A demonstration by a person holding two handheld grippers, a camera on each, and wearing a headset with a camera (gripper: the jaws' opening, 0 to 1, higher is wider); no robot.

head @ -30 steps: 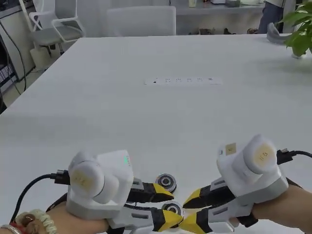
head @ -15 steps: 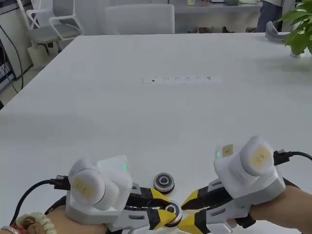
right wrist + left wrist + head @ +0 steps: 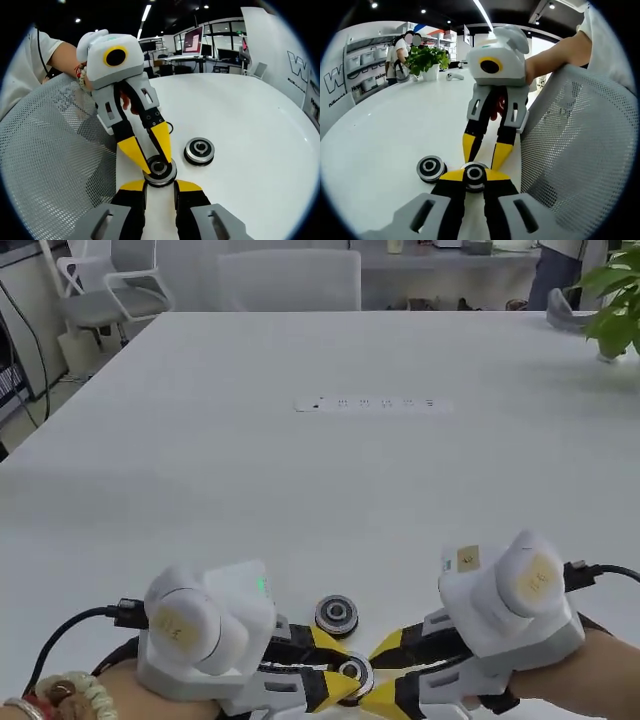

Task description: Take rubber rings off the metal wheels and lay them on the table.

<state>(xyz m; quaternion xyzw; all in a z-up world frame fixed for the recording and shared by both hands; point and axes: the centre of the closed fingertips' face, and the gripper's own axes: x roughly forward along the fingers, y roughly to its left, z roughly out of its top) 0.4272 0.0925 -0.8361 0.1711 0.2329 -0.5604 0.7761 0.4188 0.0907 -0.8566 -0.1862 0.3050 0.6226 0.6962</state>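
A metal wheel (image 3: 350, 672) with a dark rubber ring sits on the white table (image 3: 300, 500) near the front edge. My left gripper (image 3: 335, 672) and right gripper (image 3: 378, 676) meet on it from opposite sides. In the left gripper view the left gripper (image 3: 473, 177) has its yellow tips closed on the wheel (image 3: 474, 172), and the right gripper (image 3: 485, 151) touches its far rim. In the right gripper view the right gripper (image 3: 160, 186) grips the wheel's (image 3: 160, 171) near edge. A second wheel (image 3: 336, 613) lies free just beyond.
A recessed socket strip (image 3: 370, 403) lies mid-table. A potted plant (image 3: 612, 300) stands at the far right corner. Office chairs (image 3: 100, 290) stand beyond the far edge. A mesh chair back (image 3: 570, 150) is close behind the grippers.
Both grippers have drawn in tighter around the near wheel at the front edge. The second wheel has stayed where it was. The head camera has shifted slightly.
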